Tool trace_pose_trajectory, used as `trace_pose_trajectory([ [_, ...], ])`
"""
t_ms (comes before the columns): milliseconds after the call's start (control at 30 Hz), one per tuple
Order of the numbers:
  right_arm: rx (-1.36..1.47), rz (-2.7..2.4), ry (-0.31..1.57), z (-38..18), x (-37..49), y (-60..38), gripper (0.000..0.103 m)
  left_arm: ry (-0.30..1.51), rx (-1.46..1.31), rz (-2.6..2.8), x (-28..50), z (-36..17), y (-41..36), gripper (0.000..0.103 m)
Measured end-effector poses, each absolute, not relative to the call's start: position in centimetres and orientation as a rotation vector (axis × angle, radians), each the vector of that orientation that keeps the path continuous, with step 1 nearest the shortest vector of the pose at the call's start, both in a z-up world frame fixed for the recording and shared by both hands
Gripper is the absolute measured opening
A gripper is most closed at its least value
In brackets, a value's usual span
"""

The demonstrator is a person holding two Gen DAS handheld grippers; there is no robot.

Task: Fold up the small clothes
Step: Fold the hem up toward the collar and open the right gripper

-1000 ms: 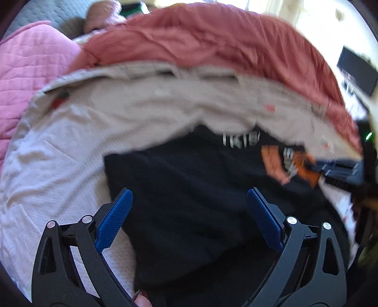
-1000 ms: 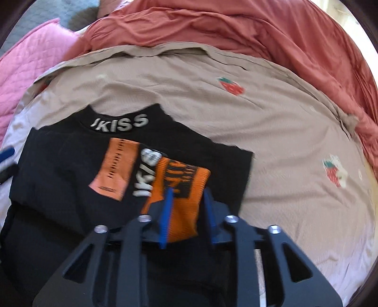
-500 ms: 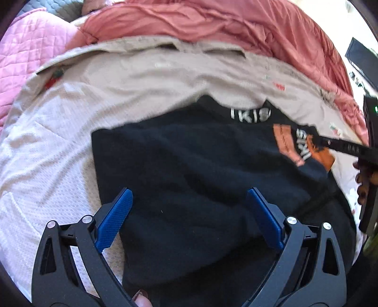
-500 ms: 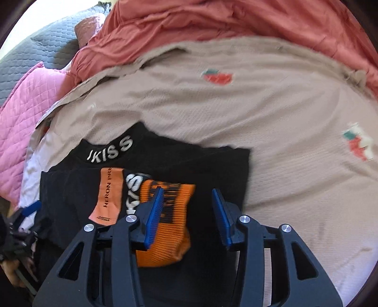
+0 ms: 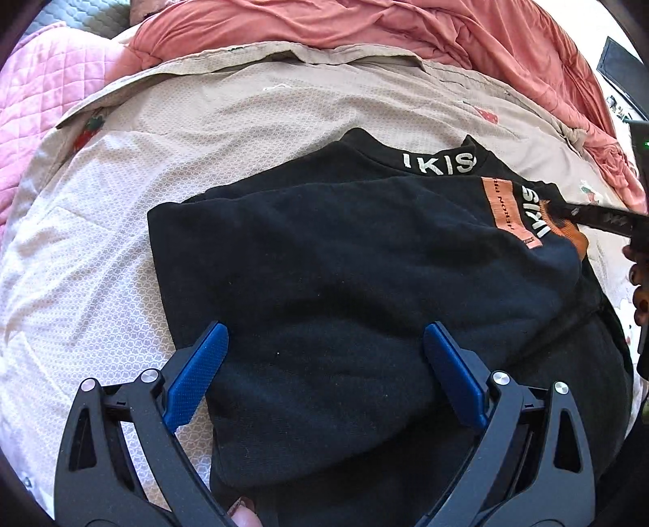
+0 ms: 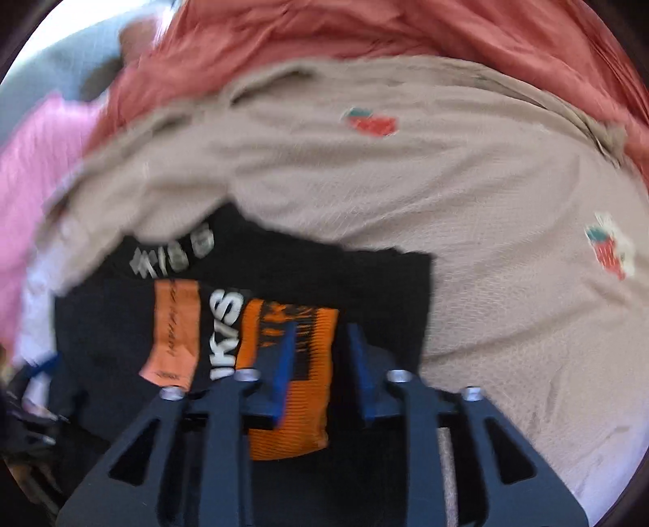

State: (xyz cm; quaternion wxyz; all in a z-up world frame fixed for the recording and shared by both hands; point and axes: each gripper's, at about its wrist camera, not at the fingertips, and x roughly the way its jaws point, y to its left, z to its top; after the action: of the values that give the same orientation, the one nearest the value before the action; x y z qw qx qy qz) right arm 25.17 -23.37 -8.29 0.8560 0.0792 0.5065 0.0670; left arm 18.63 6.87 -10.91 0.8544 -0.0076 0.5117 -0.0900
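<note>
Under my left gripper (image 5: 324,373) lies the small black cloth top with white letters on its neck band (image 5: 344,283), spread on the pale tan bed sheet with little strawberry pictures (image 5: 121,202). My left jaws stand wide apart above the cloth and hold nothing. My right gripper (image 6: 320,352) has its jaws a little way apart, and between them I see the bright orange knit cuff with black marks (image 6: 300,389). They do not seem to press it, though the blur makes it hard to be sure.

I think the top is folded over once already, with the cuff laid across it. It still looks wide, so I guess more folds are left.

The near end of the top is cut off below my grippers. The right view is smeared. Far past my grippers, a rumpled red blanket (image 5: 365,28) hides the rest of the bed.
</note>
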Motion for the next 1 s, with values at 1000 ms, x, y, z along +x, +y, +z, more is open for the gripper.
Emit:
trace_pose_trajectory([
  [1000,-0.34,0.623,1.047,-9.6,21.0,-20.3,0.04,1.021,-0.167,-0.321,18.4,-9.9,6.8,0.09],
])
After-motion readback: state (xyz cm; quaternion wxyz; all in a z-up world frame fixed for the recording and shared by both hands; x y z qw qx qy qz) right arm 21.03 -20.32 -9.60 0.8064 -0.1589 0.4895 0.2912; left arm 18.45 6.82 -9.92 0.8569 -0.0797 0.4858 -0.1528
